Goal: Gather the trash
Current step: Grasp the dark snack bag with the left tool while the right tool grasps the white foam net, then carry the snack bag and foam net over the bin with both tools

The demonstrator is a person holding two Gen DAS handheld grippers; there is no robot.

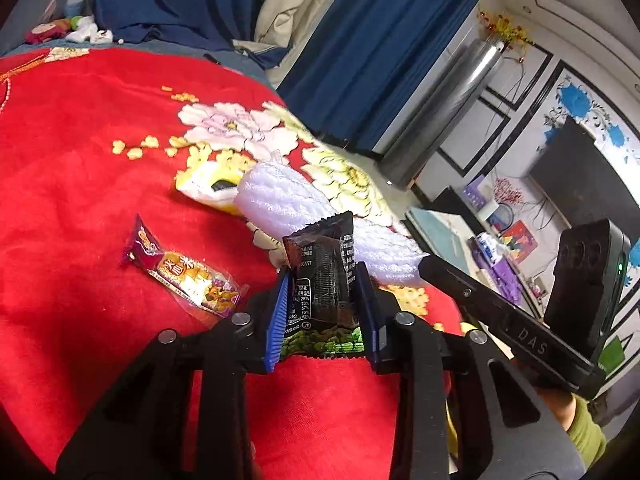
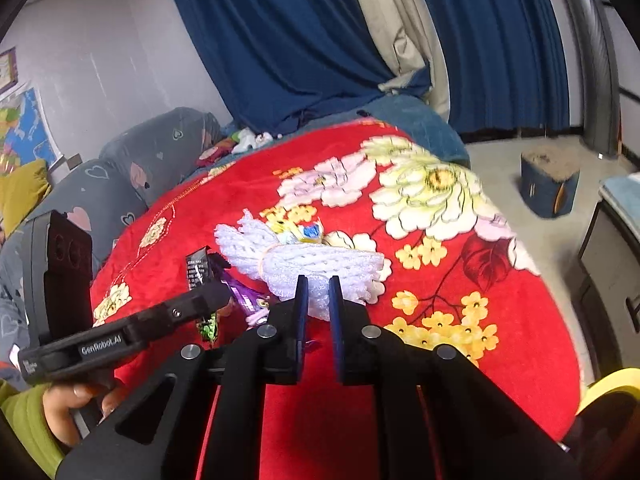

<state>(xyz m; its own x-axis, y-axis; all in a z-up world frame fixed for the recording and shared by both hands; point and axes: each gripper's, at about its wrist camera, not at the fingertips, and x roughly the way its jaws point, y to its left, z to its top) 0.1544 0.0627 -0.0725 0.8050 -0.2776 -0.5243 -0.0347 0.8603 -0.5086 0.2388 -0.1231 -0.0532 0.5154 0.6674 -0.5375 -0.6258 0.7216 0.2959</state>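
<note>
Left claw (image 1: pixel 324 280) is clamped on the black foil snack wrapper (image 1: pixel 322 276); right claw (image 2: pixel 319 292) on the white foam fruit net (image 2: pixel 320 264). Beside the net, purple (image 1: pixel 180 272) and yellow wrappers (image 1: pixel 208 186) remain uncollected on the red floral blanket (image 1: pixel 80 140).

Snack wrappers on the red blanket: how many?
3. Black wrapper clamped in the left gripper; purple wrapper lying left of it; yellow-white packet behind, partly under white foam netting. More may be hidden.

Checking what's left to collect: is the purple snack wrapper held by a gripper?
No, the purple snack wrapper lies loose on the red blanket, beside the left gripper.
</note>
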